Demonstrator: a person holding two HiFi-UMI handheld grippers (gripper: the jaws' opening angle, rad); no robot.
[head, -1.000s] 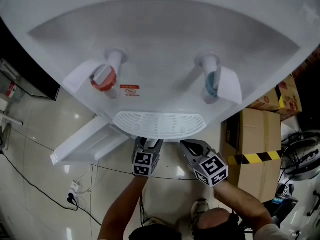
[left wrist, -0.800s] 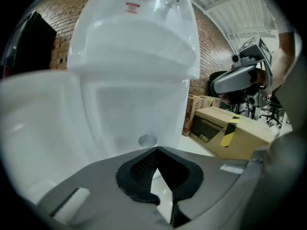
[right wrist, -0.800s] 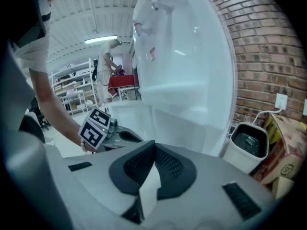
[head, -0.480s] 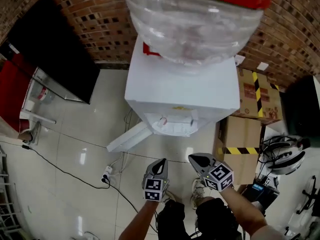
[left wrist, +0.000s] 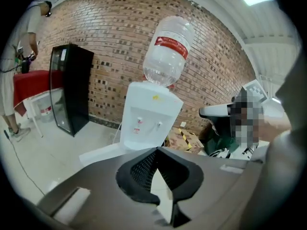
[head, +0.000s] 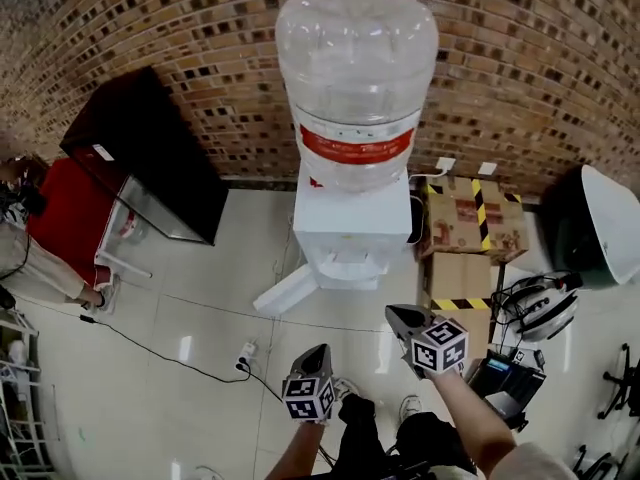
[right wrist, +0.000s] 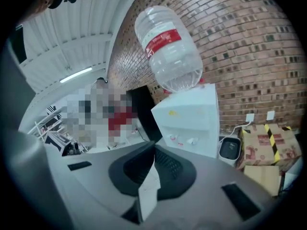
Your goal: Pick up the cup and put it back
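Grey left gripper (head: 319, 352) and right gripper (head: 393, 314) hang clenched empty, this side of the far white water dispenser (head: 350, 223); no cup shows to judge its handling.

No wording is legible anywhere. At upper centre, the water bottle (head: 357, 58) wears a red label (head: 357, 144) whose white print is too small to read. Yellow-and-black hazard tape (head: 462, 303) bands a cardboard box (head: 460, 278) at right. Black-and-white square markers front the left tongs (head: 320, 349) and right tongs (head: 392, 313), lower centre.
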